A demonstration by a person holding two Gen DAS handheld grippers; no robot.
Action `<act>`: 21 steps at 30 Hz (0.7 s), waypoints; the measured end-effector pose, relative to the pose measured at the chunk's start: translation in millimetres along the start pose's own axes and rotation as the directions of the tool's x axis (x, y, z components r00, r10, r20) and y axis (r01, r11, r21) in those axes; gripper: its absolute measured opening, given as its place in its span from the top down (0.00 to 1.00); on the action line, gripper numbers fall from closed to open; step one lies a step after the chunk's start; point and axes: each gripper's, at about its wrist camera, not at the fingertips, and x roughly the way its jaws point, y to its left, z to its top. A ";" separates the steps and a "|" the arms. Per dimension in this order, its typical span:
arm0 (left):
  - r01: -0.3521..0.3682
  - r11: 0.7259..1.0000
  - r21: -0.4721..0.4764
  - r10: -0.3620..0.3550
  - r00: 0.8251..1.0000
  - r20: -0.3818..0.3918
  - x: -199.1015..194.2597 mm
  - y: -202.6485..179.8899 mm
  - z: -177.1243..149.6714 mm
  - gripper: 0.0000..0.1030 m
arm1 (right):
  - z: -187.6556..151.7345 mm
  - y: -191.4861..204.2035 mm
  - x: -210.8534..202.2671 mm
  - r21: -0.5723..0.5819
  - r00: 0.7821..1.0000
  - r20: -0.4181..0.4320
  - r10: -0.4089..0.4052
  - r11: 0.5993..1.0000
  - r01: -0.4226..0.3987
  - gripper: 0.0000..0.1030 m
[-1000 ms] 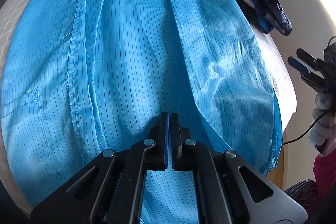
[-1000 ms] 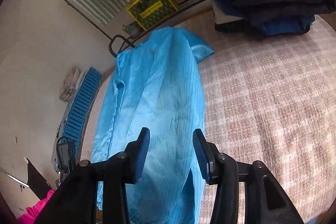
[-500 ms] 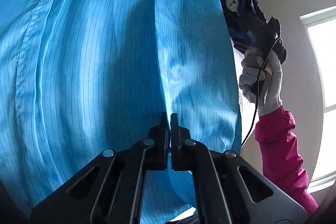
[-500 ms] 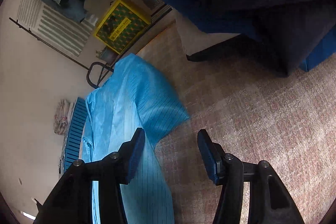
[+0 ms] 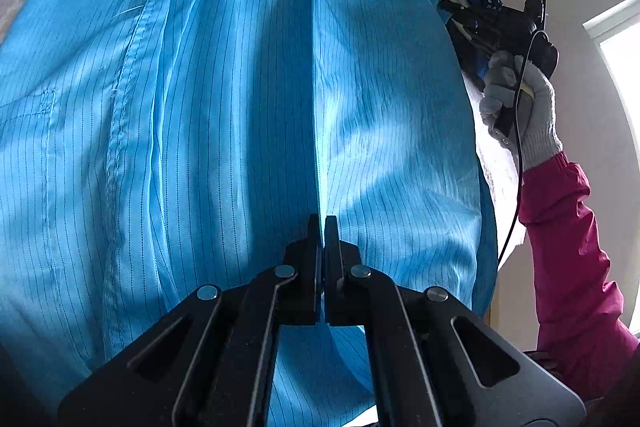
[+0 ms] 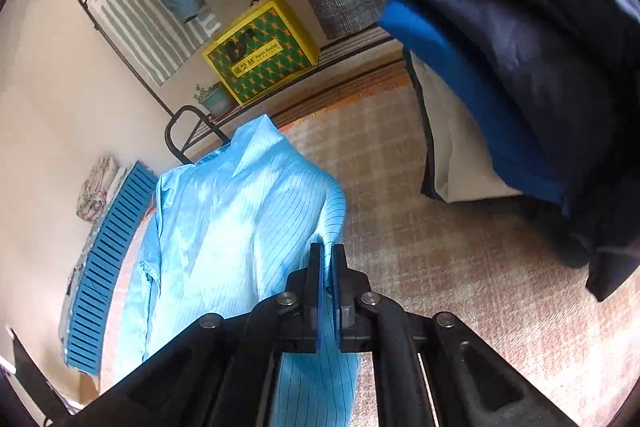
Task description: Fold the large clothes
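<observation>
The blue coat [image 5: 200, 131] is pinched by both tongs, left [image 5: 322, 223] and right [image 6: 328, 251].

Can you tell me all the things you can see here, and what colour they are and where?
striped garment: one, light blue, spread on the checked cloth
checked cloth: one, pinkish beige, covering the surface
folded jackets: a stack, navy and bright blue, on the cloth's far side
box: one, yellow and green, on the rack's low shelf
potted plant: one, small, beside the box
slatted crate: one, blue, by the wall
left gripper: black, shut on a garment fold
right gripper: black, shut on the garment's edge
gloved hand: one, pink sleeve
</observation>
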 end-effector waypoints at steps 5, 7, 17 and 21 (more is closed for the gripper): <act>0.017 1.000 0.016 -0.017 0.999 -0.027 10.8 -12.7 -1.5 1.00 | 34.4 18.2 -0.2 -0.158 0.985 0.029 -0.170 0.972 0.172 1.00; 0.017 0.999 0.036 -0.016 0.999 -0.042 17.0 -19.4 -3.0 1.00 | 40.7 9.2 14.5 -0.161 0.965 -0.015 -0.262 0.953 0.257 0.94; 0.000 0.995 0.098 0.006 0.999 -0.054 24.3 -46.8 7.2 0.89 | 7.8 -10.2 -53.9 -0.065 0.995 -0.062 -0.072 0.996 0.068 0.70; -0.018 0.992 0.126 0.021 1.000 -0.020 7.7 -50.8 4.3 0.65 | -22.1 7.9 -109.6 -0.105 0.996 -0.092 -0.006 0.994 -0.004 0.68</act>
